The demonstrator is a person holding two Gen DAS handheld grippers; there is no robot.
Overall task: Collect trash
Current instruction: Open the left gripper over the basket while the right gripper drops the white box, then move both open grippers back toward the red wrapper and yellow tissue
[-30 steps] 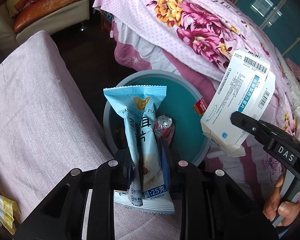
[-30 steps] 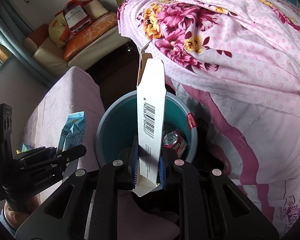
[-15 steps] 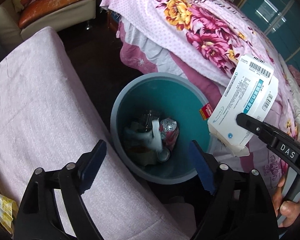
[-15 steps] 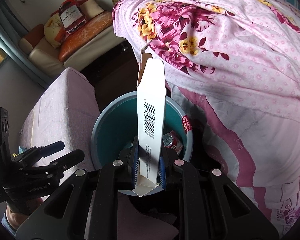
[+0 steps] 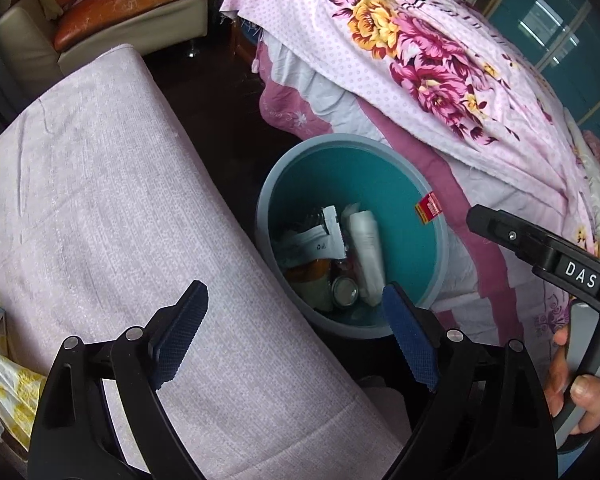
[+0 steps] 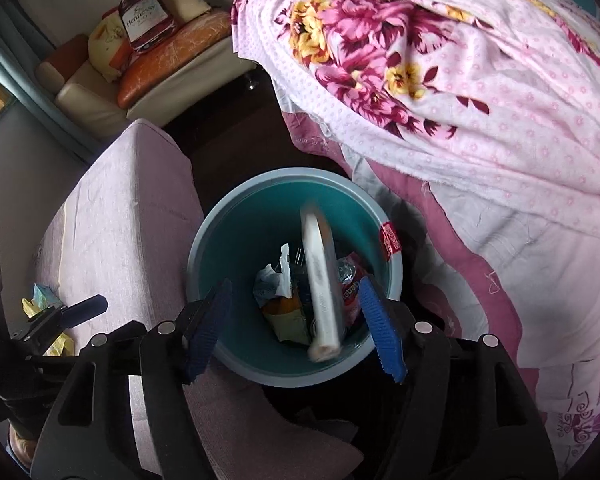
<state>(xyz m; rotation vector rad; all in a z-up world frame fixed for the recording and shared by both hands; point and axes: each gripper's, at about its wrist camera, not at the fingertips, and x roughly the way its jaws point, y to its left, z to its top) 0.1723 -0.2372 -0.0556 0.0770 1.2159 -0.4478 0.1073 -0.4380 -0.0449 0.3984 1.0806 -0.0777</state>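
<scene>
Both hand-held grippers hang over a round teal bin (image 6: 236, 240) that stands on the dark floor between a bench covered in pale pink cloth (image 5: 112, 200) and a bed draped with a floral quilt (image 6: 480, 92). The right hand-held gripper (image 6: 296, 320) has just been opening; its blue pads stand apart with nothing pressed between them, and a white carton (image 6: 322, 288), blurred, lies inside the bin mouth below them, leaning end-down among the trash. In the left wrist view the same carton (image 5: 366, 256) rests against the bin's inner wall next to a crumpled white wrapper (image 5: 312, 236) and a small round tin (image 5: 345, 291). The left hand-held gripper (image 5: 296, 340) is wide open and empty, one pad over the bench cloth, the other over the bin's near rim. A red label (image 5: 429, 207) sticks to the bin's inner wall. A hand (image 5: 580, 392) grips the right tool's handle at the frame edge.
</scene>
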